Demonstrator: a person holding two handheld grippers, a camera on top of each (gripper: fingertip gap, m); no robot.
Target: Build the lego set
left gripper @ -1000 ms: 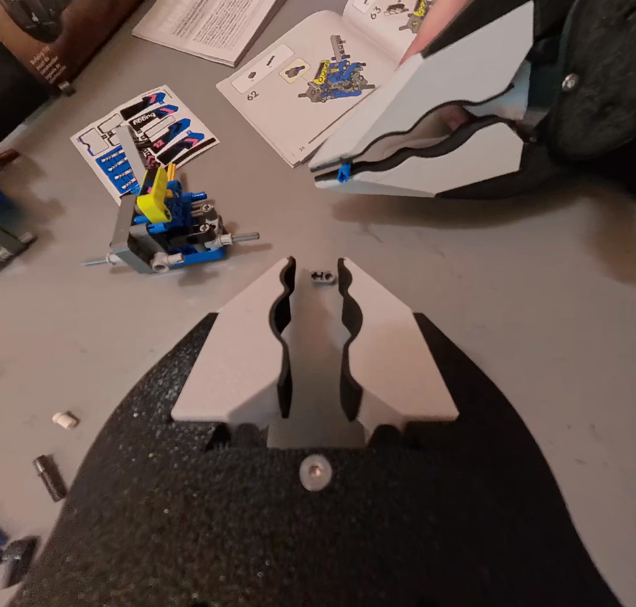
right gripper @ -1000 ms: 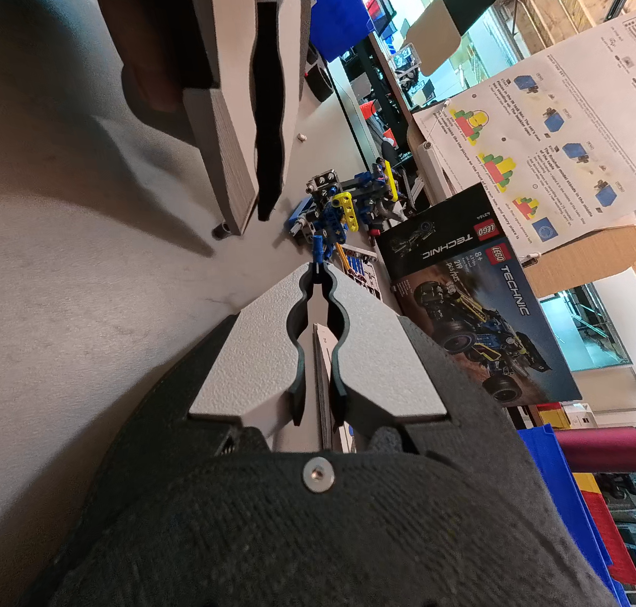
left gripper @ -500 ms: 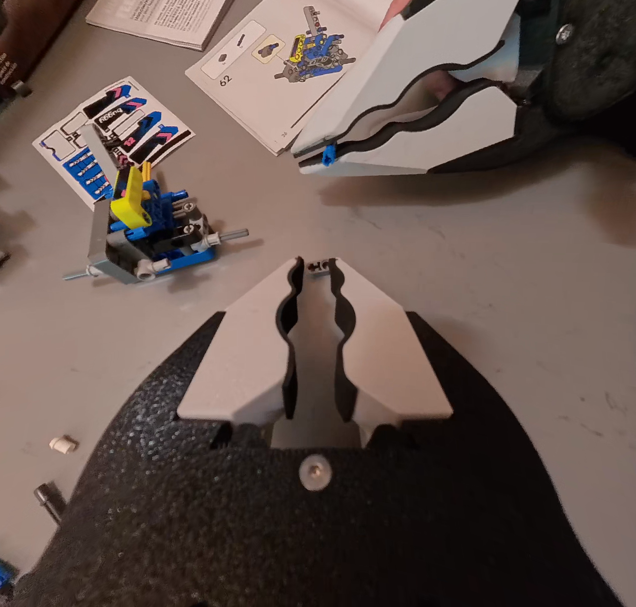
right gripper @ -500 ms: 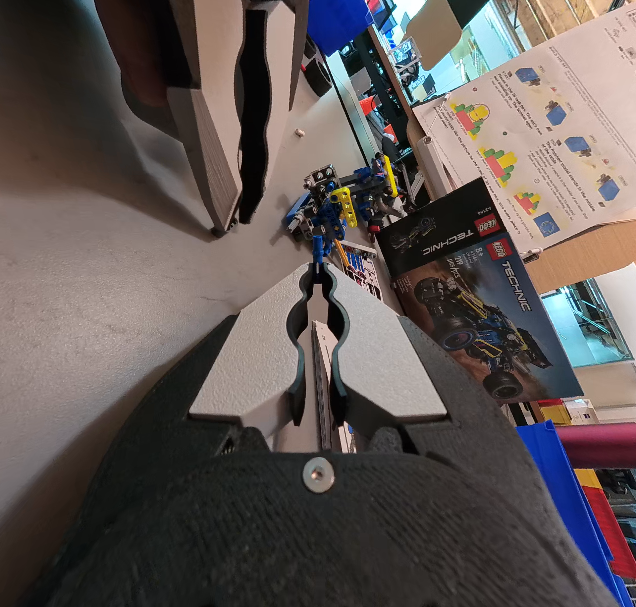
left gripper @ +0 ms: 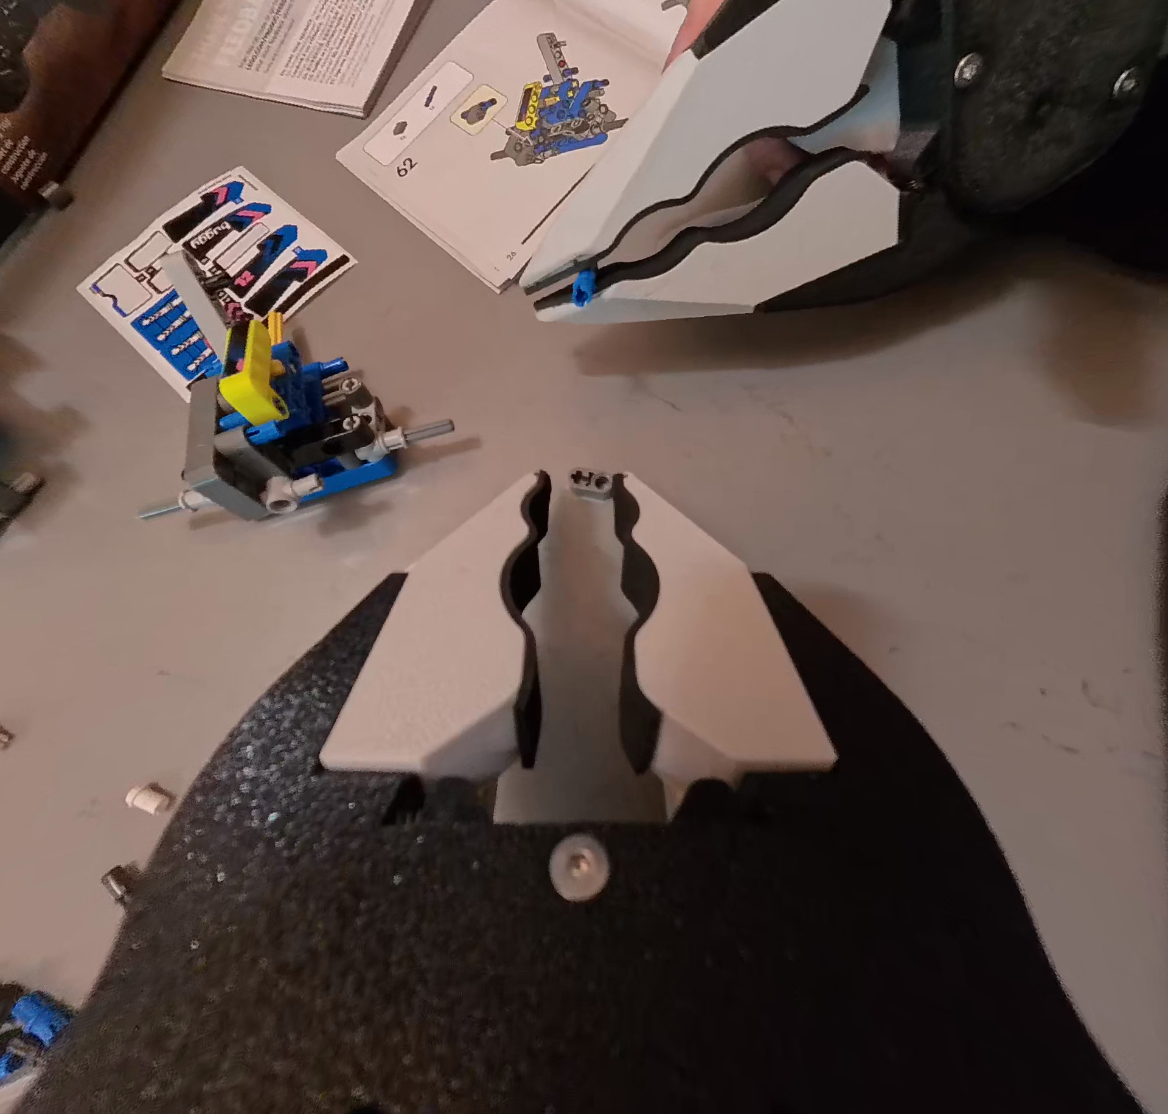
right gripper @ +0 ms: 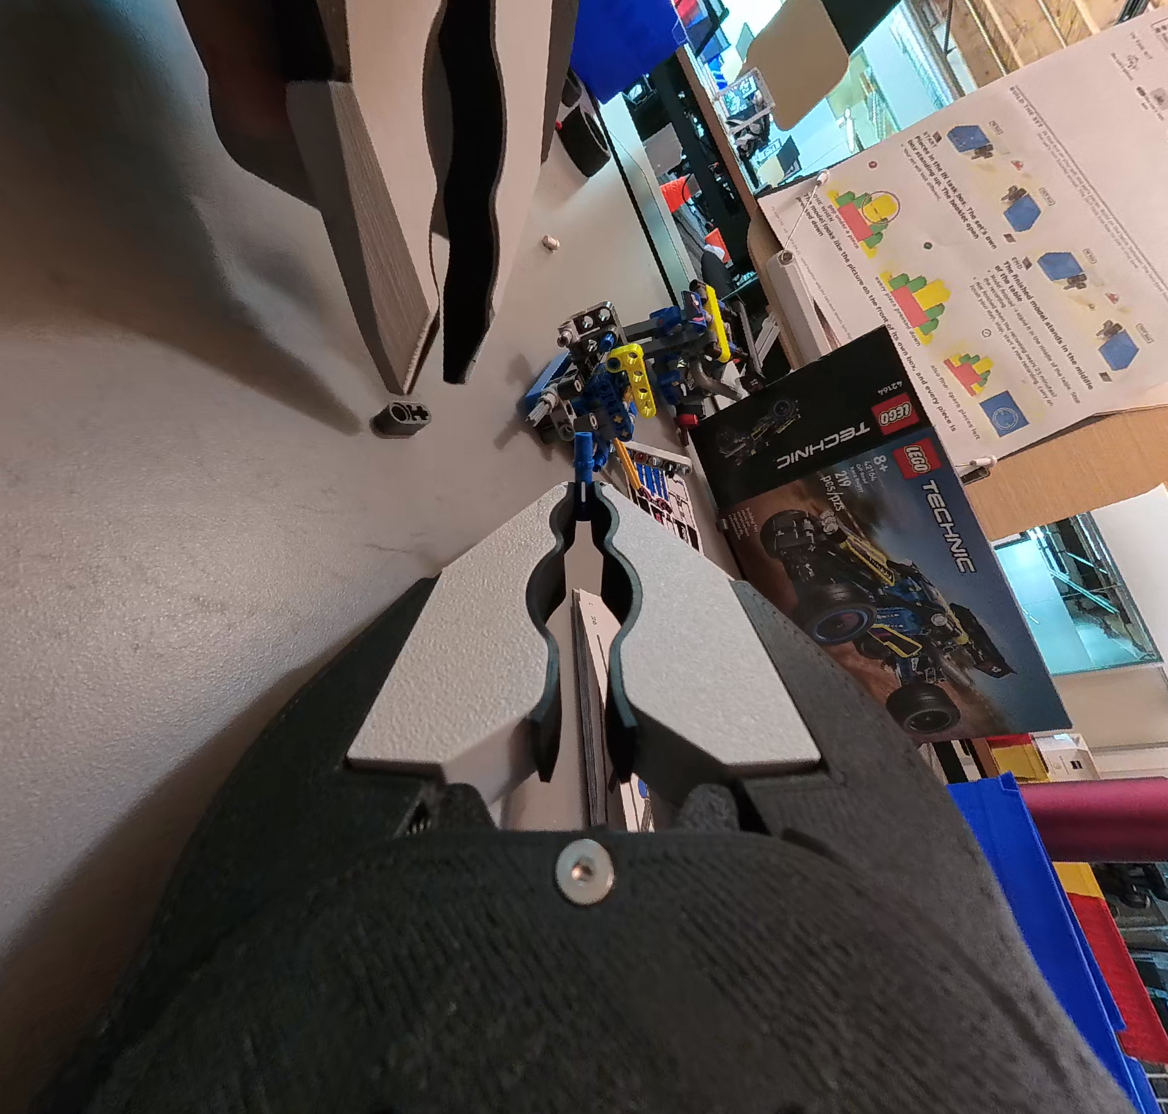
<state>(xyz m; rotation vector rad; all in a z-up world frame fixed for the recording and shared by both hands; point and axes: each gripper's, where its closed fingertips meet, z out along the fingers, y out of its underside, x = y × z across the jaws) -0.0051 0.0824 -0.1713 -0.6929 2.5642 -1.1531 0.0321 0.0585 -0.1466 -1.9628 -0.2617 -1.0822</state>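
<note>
A small grey connector [left gripper: 591, 482] lies on the grey table [left gripper: 821, 515] between the tips of my left gripper [left gripper: 581, 480], close to its right finger. The left gripper is open and empty. In the right wrist view the connector [right gripper: 401, 417] lies just below the left gripper's tips [right gripper: 433, 382]. My right gripper [right gripper: 581, 493] is shut on a blue pin [right gripper: 584, 452] and hovers over the table; it also shows in the left wrist view [left gripper: 569, 291] with the pin [left gripper: 583, 287]. The partly built blue, yellow and grey model [left gripper: 284, 433] stands to the left.
An open instruction booklet [left gripper: 480, 136], a second booklet [left gripper: 316, 22] and a sticker sheet [left gripper: 215, 269] lie beyond the model. The set's box [right gripper: 885, 546] stands behind, with a poster [right gripper: 1011, 231] and blue bins [right gripper: 1043, 926]. Small loose parts [left gripper: 148, 798] lie at the left.
My left gripper narrowed around the grey connector half a second ago and has widened again. The connector still lies on the table. The right gripper keeps the blue pin.
</note>
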